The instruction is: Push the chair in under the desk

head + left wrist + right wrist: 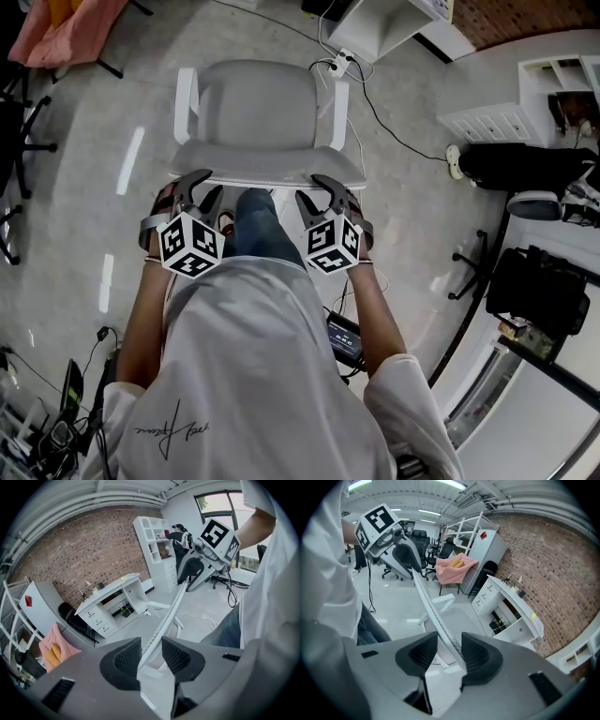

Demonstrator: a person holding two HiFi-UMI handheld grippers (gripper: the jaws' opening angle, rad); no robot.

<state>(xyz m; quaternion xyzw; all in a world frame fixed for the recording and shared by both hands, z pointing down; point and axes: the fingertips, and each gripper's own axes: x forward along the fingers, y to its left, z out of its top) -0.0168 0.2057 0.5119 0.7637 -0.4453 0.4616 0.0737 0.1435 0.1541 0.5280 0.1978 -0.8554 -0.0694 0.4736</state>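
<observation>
A chair with a white frame and grey seat point(253, 103) stands in front of me, its backrest top edge point(267, 169) nearest my body. My left gripper point(199, 187) straddles that edge at its left end and my right gripper point(323, 192) at its right end. In the left gripper view the backrest edge point(164, 616) runs between the jaws of the left gripper point(150, 644), with a slit still beside it. In the right gripper view the backrest edge point(431, 606) lies against one pad of the right gripper point(449, 641), and floor shows by the other. The white desk point(110, 590) stands by the brick wall beyond the chair.
A power strip point(339, 64) and cables point(394, 122) lie on the floor past the chair. A pink cloth point(66, 28) hangs over a chair at the far left. Black bags point(525, 164) and a white shelf unit point(553, 84) are at the right. A person point(180, 541) stands at the shelves.
</observation>
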